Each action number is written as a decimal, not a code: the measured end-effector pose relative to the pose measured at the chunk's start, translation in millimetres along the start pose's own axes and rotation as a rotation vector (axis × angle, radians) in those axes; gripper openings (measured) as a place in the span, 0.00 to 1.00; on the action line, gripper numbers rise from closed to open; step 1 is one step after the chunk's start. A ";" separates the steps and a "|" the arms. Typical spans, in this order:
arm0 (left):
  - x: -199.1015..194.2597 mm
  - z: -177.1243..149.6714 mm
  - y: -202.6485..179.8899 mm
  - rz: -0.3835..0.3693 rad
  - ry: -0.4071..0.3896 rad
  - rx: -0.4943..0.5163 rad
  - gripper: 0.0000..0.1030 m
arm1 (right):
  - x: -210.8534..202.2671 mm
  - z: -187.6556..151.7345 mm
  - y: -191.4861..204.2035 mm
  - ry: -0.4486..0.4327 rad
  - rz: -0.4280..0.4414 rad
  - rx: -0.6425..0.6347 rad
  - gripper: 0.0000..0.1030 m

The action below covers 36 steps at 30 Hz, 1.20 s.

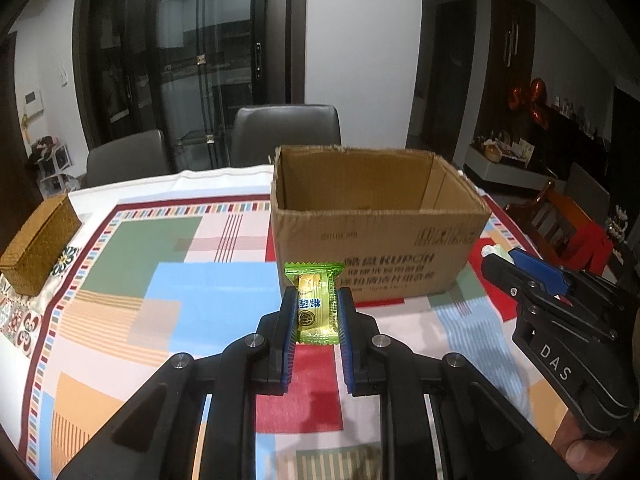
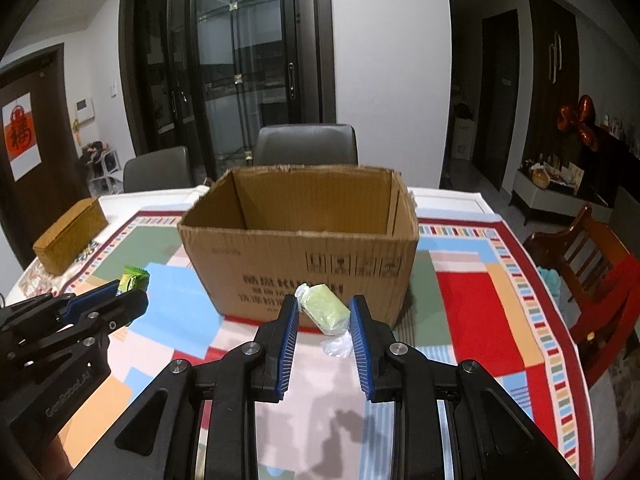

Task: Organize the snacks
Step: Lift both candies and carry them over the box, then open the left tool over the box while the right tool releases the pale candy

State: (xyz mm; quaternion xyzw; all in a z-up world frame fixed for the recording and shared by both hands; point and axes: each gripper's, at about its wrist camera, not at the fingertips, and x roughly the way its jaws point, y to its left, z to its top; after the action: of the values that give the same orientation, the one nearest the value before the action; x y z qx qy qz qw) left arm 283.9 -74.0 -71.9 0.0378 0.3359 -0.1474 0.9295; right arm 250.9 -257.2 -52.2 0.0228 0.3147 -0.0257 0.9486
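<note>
Fingers (image 1: pixel 289 312) of the left gripper (image 1: pixel 318 312) pinched a green snack (image 1: pixel 314 308), the right gripper (image 2: pixel 325 314) a pale sweet (image 2: pixel 325 309); both needed carrying above the box (image 2: pixel 296 256) ahead before release.

From my feeds, the cardboard box (image 2: pixel 298 236) hides its own floor, and its printed lettering is too blurred to read.

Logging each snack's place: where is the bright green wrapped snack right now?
The bright green wrapped snack is clamped in the left gripper, above the patterned tablecloth, just before the open cardboard box.
</note>
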 end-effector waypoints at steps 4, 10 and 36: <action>-0.2 12.0 0.7 0.000 -0.022 0.000 0.19 | -1.1 8.9 -0.4 -0.017 0.001 -0.002 0.27; -0.8 31.2 -0.3 -0.003 -0.057 -0.001 0.19 | -2.5 21.5 -0.2 -0.042 0.001 -0.003 0.27; 45.9 97.6 -0.9 -0.019 -0.146 0.055 0.19 | 40.0 84.2 -5.2 -0.080 -0.039 -0.044 0.27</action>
State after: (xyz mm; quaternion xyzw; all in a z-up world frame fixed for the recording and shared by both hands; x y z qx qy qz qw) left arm 377.0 -102.9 -25.7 0.0490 0.2634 -0.1677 0.9487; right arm 332.7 -268.8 -8.9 -0.0054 0.2772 -0.0383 0.9600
